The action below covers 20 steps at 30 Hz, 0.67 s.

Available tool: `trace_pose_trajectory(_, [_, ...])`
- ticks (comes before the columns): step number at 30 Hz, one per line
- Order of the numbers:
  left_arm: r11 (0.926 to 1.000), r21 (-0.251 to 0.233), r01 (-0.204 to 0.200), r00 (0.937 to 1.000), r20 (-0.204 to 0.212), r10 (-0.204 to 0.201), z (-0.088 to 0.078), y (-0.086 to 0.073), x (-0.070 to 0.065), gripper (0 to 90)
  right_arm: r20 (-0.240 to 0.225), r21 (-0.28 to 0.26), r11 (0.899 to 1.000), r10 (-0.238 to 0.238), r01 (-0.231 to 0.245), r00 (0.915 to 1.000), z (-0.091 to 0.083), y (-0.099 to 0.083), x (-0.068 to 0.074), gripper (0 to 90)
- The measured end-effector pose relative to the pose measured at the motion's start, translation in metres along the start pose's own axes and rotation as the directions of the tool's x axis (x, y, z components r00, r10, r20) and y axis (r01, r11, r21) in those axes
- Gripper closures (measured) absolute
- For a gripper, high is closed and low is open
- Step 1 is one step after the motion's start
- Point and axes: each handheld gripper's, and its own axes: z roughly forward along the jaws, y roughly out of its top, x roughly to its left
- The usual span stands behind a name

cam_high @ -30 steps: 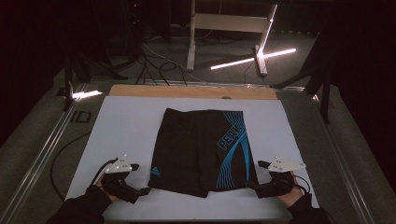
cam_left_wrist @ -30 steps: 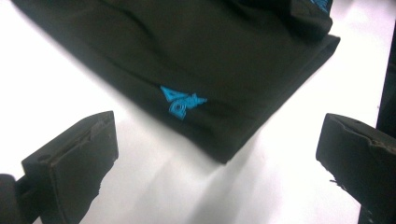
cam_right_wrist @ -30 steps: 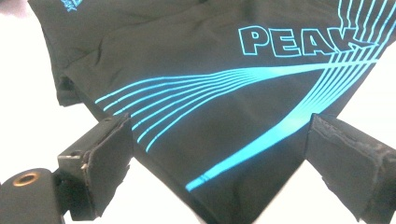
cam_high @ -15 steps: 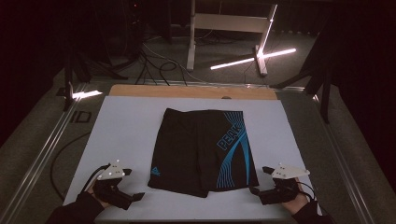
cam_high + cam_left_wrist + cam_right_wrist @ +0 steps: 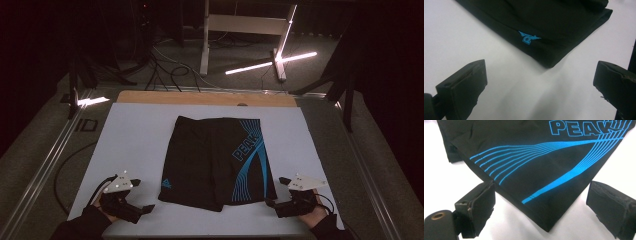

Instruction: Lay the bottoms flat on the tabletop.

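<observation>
Broadly, the white table top (image 5: 135, 145) carries black swim shorts (image 5: 215, 160) flat at its middle, with bare surface along both side edges. Near the front-left corner the left gripper (image 5: 145, 209) gapes empty; near the front-right corner the right gripper (image 5: 270, 203) gapes too, facing the hem corner.

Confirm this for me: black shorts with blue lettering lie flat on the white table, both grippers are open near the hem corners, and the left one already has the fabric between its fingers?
Not quite. The left gripper holds nothing: the left gripper view shows its fingers apart over bare table, short of the shorts corner. The rest stands: the right gripper is open too.
</observation>
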Motion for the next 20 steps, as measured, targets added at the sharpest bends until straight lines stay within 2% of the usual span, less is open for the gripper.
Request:
trace_pose_trajectory(10, [0.9998, 0.001, -0.021, 0.9997, 0.013, 0.021, -0.0028, 0.0015, -0.0064, 0.0, -0.007, -0.002, 1.000, 0.003, -0.003, 1.0000, 0.0012, 0.0012, 0.0013, 8.5])
trace_pose_trajectory(20, [0.9998, -0.007, -0.018, 0.9997, 0.014, 0.018, -0.0034, 0.0019, -0.0068, 0.0, -0.009, 0.007, 1.000, -0.002, 0.002, 1.0000, 0.0017, 0.0010, 0.0021, 8.6])
